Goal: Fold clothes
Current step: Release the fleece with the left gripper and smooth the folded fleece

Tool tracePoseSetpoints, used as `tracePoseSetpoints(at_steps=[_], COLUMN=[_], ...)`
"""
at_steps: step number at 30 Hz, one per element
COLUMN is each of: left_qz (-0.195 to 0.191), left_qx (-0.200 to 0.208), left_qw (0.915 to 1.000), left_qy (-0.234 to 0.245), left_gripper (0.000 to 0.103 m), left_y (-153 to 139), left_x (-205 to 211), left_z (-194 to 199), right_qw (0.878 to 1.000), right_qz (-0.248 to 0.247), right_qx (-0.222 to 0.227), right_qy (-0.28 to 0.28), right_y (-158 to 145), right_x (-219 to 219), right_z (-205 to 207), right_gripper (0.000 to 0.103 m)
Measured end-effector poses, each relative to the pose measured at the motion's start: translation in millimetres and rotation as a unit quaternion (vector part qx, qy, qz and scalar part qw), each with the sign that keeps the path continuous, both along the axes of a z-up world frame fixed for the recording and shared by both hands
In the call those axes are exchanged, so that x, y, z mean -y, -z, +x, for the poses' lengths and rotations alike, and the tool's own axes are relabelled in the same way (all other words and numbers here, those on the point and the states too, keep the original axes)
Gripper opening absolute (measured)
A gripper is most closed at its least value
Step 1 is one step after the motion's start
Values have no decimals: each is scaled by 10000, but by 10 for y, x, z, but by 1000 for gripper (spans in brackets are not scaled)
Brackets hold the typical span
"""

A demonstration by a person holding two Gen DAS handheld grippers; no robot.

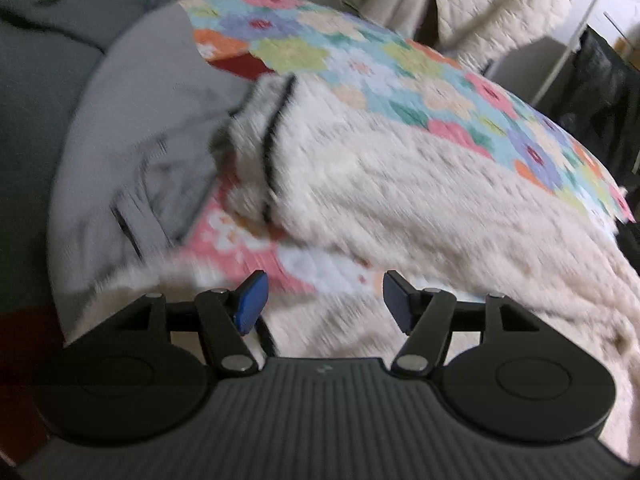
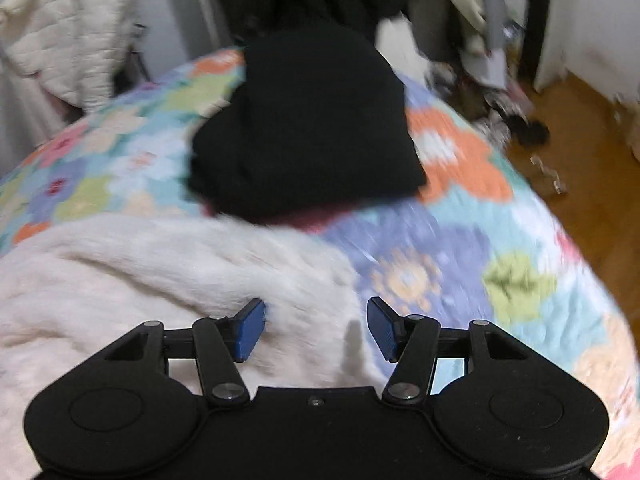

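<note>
From the left wrist view, the left tool (image 1: pixel 324 300) hangs with its blue pads spread wide and nothing between them, above a fuzzy cream garment (image 1: pixel 400 188) that sprawls across the bed. The bed carries a flower-patterned quilt (image 1: pixel 360 52) in pink, green, blue and orange. Only this view shows a grey garment (image 1: pixel 152 120) lying just left of the cream one, touching or overlapping its black-trimmed edge (image 1: pixel 276 136); a dark green cover (image 1: pixel 48 40) rises beyond the grey cloth at the far left. A cream quilted jacket (image 1: pixel 492 4) hangs behind the bed, and a white pole (image 1: pixel 576 32) stands at the right. The picture is blurred, so finer seams cannot be made out. From the right wrist view, the right tool (image 2: pixel 316 328) is likewise released, pads apart and empty, poised over the right-hand edge of the cream garment (image 2: pixel 160 272), where the fleece ends and bare quilt (image 2: pixel 460 240) begins. Only here does a folded black garment (image 2: pixel 312 128) appear, resting on the quilt past the cream one, near it but whether touching cannot be told. To the right the bed edge drops to a wooden floor (image 2: pixel 580 152) strewn with small clutter (image 2: pixel 508 116) near the wall. Open quilt lies to the right of the tool, up to the bed's edge.
</note>
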State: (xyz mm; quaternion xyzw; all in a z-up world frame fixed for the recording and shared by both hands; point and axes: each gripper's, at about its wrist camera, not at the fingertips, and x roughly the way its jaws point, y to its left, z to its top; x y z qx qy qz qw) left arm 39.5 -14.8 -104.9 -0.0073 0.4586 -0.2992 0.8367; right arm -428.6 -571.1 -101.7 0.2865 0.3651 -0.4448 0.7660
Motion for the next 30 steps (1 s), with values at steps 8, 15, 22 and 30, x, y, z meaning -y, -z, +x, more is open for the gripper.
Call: tracePoseSetpoints(at_steps=[8,15,22,30], left_qz=[-117,-129,157,602], left_qx=[-368,-268,-394,-971], left_qw=[9989,9994,9991,9934], left_qy=[-258,-152,30,-74], left_gripper=[63,63,63,64], left_y=[100,18,33,121], left_x=[-174,-282,-391,-777], left_z=[-132,-230,-288,-281], right_qw=[9815,9613,9842,9940], right_qz=[-1455,-2226,-1563,-139], right_qx=[-594,-1123,-448,-561], right_qy=[-1093,-1171,-706,-925], right_y=[-154,-501,-378,-298], right_x=[-271,-50,-186,-1194], right_z=[442,507,288,-403], right_gripper=[24,44,61,69])
